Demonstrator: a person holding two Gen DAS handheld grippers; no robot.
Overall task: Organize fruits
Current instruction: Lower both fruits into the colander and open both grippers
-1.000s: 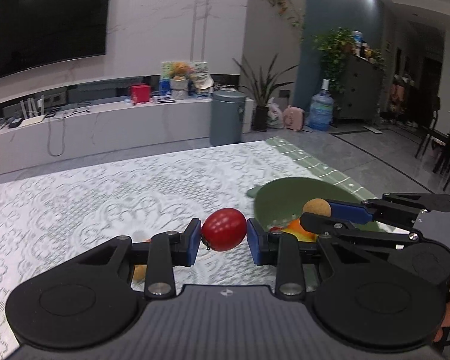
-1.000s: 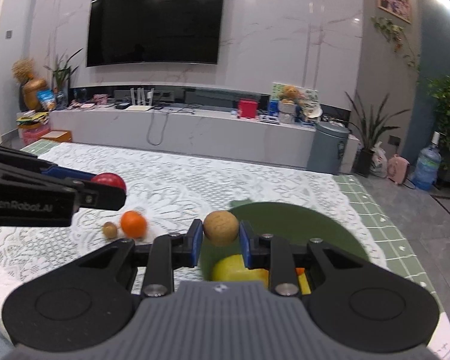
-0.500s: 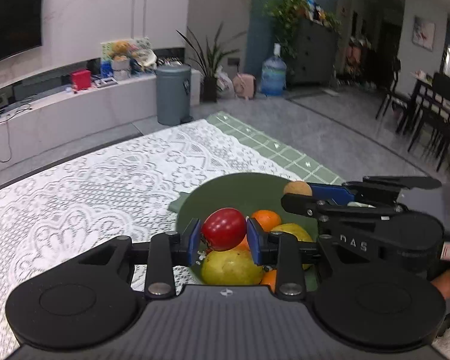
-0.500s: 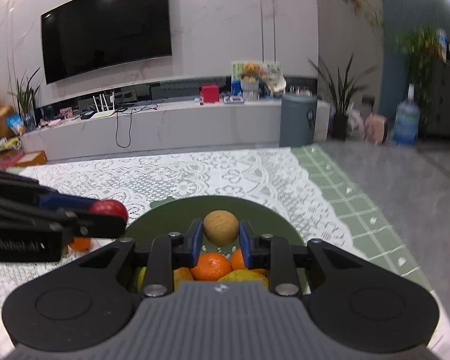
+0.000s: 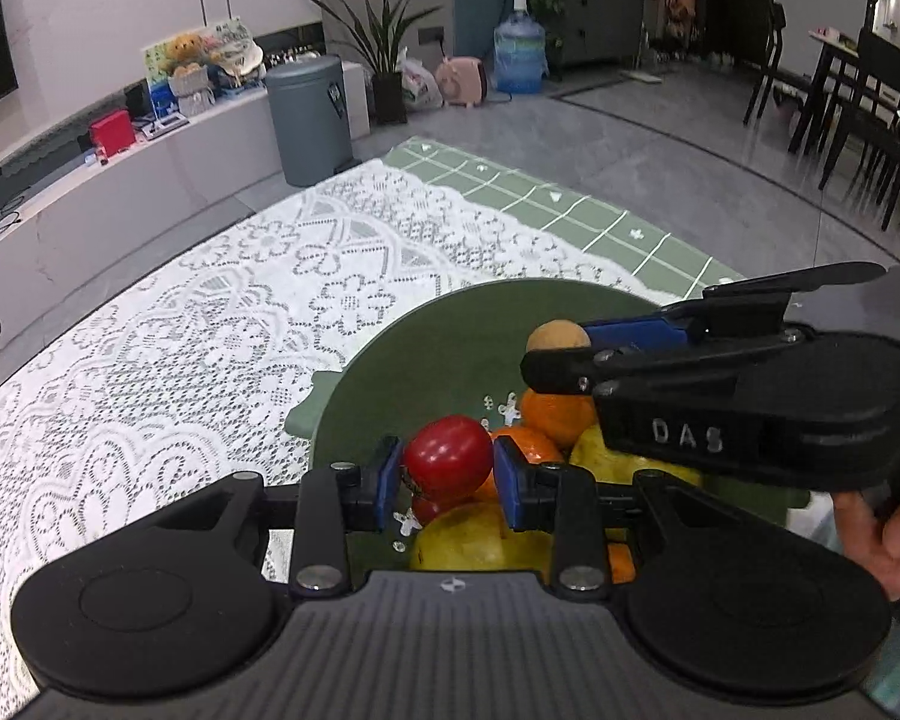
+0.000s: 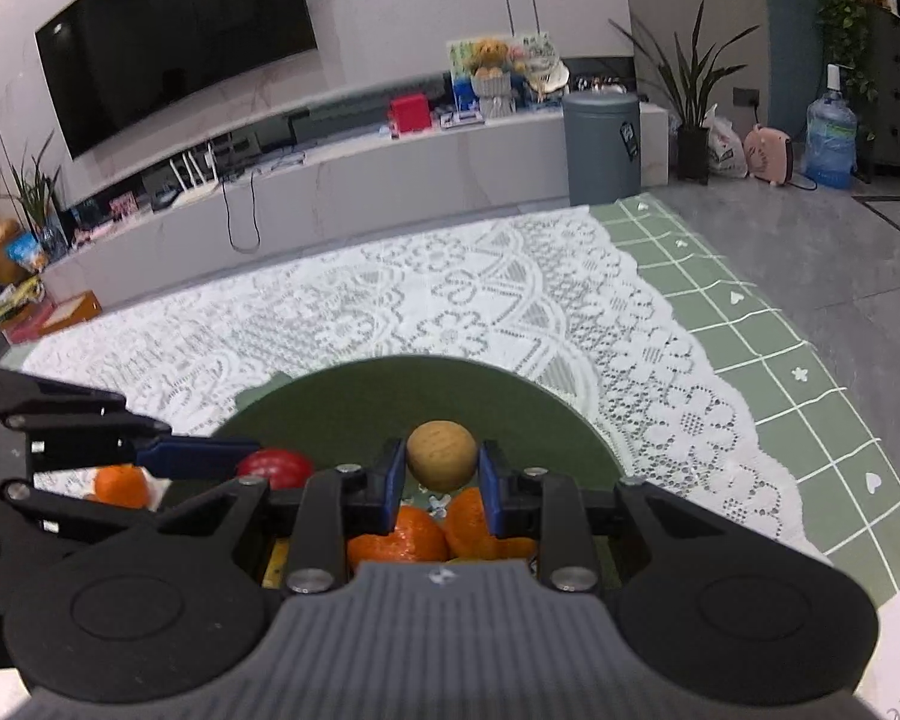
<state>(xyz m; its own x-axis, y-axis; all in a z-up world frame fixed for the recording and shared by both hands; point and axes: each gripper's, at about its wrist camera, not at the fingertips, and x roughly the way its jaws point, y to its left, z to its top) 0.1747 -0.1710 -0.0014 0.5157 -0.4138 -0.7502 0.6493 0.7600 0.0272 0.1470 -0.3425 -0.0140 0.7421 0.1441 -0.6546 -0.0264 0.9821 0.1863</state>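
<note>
Between my left fingers (image 5: 447, 471) sits a red tomato (image 5: 447, 457), pinched tight; my right gripper (image 6: 441, 471) pinches a small tan round fruit (image 6: 441, 449) (kind unclear). Both hang over the green plate (image 5: 450, 336), which spreads ahead of and below my fingertips. Under them lie oranges (image 6: 396, 540) and a yellow pear (image 5: 459, 537), already gathered. Left to do: release these two, then fetch one orange (image 6: 121, 485) out left of my right fingers, apparently off the plate.

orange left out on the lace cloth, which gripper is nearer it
Left. The left gripper hangs just beside the orange; the right gripper sits farther off, over the plate.
</note>
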